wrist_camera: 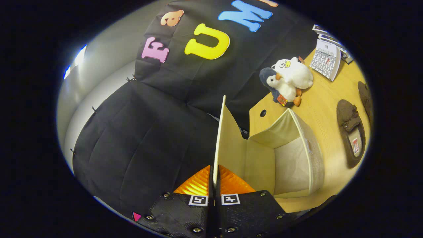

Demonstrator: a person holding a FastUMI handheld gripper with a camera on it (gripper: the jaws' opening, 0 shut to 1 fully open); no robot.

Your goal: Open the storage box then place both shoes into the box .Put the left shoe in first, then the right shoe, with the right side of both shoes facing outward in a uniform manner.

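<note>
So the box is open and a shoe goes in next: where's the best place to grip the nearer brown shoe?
With the gripper shut on the box lid, the shoe lies flat on the table, opening up. Probably come from above and pinch the rim of the opening at the heel end: a thin edge the fingers can close on.

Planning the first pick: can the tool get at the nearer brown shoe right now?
Probably not yet. The tool is shut on the box lid, holding it raised. The nearer brown shoe lies uncovered on the table beyond the open box, so release first.
</note>
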